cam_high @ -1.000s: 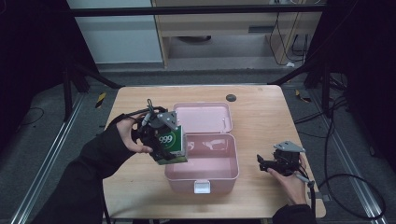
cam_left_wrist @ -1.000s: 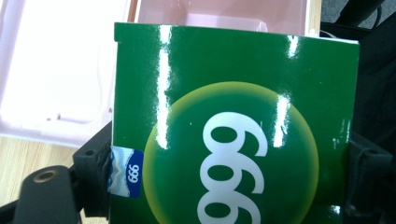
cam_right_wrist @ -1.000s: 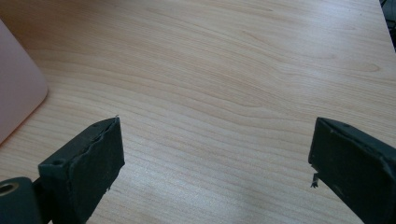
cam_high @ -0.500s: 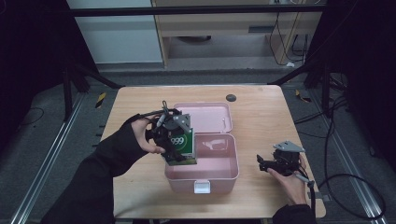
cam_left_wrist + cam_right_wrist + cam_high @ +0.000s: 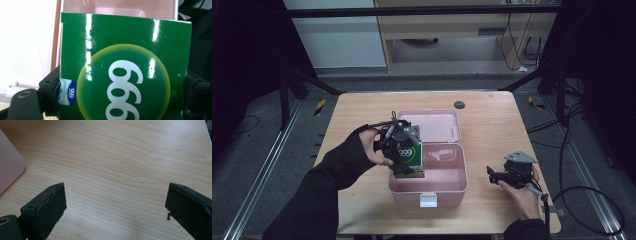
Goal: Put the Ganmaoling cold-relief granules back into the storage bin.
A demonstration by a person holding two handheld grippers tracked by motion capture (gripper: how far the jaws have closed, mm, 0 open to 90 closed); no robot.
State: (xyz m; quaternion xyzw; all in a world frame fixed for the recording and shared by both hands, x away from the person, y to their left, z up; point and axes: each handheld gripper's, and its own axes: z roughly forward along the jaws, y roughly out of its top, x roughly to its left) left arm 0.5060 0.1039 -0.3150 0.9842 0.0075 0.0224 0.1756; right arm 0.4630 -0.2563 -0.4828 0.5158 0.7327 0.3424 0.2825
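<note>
Green and glossy, the 999 carton (image 5: 409, 159) is pinched across its width by your left gripper (image 5: 399, 150), a jaw pressed on each side edge. Its long axis stands near upright, lower end dipping over the left wall of the pink box (image 5: 452, 187). Your right gripper (image 5: 494, 176) rests with jaws spread wide and empty above bare wooden table (image 5: 492, 125), right of the box.

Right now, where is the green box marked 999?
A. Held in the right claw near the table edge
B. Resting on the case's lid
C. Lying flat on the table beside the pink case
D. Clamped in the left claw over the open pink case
D: the left claw grips the green box by its sides, above the left part of the open pink case; the right claw is open over bare table.
</note>
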